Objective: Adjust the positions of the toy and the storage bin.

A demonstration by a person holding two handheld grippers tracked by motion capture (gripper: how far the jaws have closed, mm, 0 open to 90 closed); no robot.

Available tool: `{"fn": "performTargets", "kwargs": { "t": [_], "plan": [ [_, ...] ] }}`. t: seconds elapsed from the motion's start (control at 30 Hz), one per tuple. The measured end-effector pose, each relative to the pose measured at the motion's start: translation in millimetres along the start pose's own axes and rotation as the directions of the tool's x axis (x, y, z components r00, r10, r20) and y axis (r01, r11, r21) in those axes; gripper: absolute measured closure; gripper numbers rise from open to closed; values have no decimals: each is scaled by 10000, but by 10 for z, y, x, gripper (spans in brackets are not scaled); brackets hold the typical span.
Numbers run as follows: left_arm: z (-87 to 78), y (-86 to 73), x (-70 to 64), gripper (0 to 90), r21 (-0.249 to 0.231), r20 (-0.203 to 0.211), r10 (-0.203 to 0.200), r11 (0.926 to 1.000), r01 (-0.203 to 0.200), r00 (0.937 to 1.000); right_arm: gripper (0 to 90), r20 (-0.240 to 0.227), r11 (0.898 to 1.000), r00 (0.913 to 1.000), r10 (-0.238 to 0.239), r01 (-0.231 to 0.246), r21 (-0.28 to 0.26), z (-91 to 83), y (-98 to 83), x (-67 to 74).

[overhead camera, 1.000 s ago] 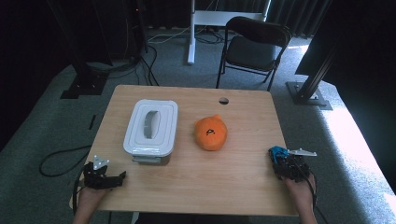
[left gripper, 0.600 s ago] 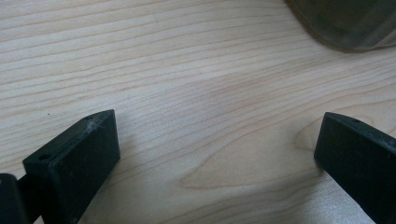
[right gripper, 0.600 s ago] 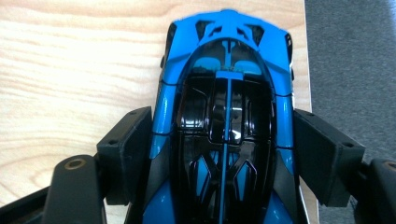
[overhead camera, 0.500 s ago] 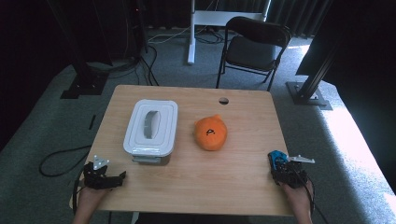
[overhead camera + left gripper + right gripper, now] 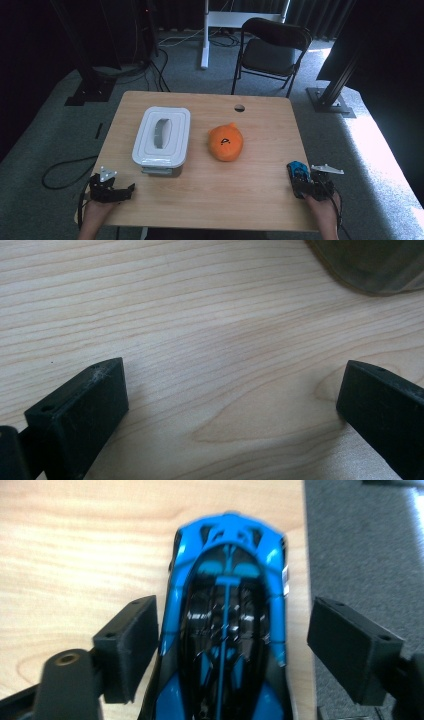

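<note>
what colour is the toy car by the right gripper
Bright blue with a glossy black top; the toy car shows best in the right gripper view, lying between the open fingers.

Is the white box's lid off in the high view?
No: the lid sits shut on the box, its handle recess facing up.

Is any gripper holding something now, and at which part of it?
Nothing is held. The right gripper has just been opening; the blue toy car lies between its jaws, with a gap on one side. The left gripper is open over the table.
</note>
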State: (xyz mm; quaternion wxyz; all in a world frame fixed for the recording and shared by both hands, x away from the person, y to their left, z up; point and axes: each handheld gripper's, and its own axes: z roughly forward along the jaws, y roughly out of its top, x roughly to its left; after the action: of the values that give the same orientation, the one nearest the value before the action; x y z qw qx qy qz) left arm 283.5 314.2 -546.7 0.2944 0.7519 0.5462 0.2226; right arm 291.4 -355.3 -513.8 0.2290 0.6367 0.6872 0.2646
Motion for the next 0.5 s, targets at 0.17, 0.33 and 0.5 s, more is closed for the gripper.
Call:
{"fn": "performTargets", "kwargs": {
  "t": [0.17, 0.33, 0.5],
  "plan": [
    [0, 0, 0, 5, -3, -2, -5, 10000, 5, 10000, 194, -18, 9990, 10000, 80, -81, -449, -119, 94, -34],
    [0, 0, -1, 5, -5, -2, -6, 10000, 6, 10000, 193, -386, 9981, 9993, 20, -44, -615, -174, 185, -13],
    [0, 0, -1, 5, -4, -2, -7, 10000, 7, 10000, 176, -766, 9972, 9970, -145, 88, -747, -177, 271, 80]
  ]
}}
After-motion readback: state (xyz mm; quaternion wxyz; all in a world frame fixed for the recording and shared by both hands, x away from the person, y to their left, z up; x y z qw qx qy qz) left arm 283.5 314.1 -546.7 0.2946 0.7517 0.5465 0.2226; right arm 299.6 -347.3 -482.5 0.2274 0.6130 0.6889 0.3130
